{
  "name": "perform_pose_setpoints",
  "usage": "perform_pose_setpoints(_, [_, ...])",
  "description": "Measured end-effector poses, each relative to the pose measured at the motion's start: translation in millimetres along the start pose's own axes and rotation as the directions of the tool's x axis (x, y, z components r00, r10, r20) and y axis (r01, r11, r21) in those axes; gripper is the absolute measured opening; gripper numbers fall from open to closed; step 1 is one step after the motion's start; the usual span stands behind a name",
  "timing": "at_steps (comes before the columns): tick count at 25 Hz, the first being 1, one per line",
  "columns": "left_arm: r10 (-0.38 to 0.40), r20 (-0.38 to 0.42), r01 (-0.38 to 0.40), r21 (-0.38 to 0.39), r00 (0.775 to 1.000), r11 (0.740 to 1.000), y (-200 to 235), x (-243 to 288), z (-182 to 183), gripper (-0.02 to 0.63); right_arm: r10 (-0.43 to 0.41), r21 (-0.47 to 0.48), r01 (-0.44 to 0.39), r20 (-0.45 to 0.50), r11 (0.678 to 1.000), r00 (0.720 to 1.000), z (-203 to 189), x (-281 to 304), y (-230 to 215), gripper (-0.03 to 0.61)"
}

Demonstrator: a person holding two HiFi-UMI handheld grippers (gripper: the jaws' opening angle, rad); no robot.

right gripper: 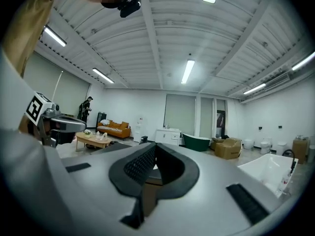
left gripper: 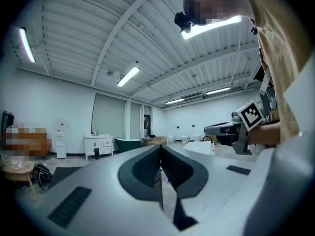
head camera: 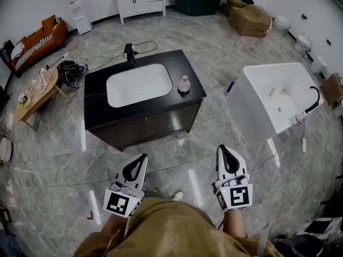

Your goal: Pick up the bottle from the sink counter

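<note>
While both tools hang level in front of the person, well short of the black sink worktop [head camera: 96, 111], the task sits at its opening step: the reach for the bottle [head camera: 184, 83] is not yet under way. The left hand-held gripper [head camera: 142, 157] and the right hand-held gripper [head camera: 223, 149] each have their jaws pressed together with nothing between them. The bottle, small and squat, with a pale pink rounded body narrowing to a short neck, stands upright on the worktop just right of the white basin [head camera: 139, 84], near the worktop's right edge; the black faucet [head camera: 129, 54] rises at the basin's far side. The next move likely calls for stepping closer, spreading the jaws of the nearer right hand-held gripper, and bringing them around the bottle's body before closing.
</note>
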State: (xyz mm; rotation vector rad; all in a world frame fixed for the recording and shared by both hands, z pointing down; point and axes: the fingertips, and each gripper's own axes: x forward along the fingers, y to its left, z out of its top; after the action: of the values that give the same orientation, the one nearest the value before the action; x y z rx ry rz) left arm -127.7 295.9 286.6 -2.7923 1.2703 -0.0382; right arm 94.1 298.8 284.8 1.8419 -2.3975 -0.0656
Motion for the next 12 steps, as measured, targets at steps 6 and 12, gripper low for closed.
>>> perform_pose_setpoints(6, [0.035, -0.009, -0.035, -0.001, 0.999, 0.999, -13, 6, -9, 0.003, 0.036, 0.023, -0.035, -0.011, 0.999, 0.999, -19, -2, -13, 0.003])
perform_pose_setpoints(12, [0.043, -0.014, -0.043, -0.012, 0.999, 0.999, -11, 18, -15, 0.003, 0.042, 0.022, -0.042, -0.024, 0.999, 0.999, -24, 5, -24, 0.003])
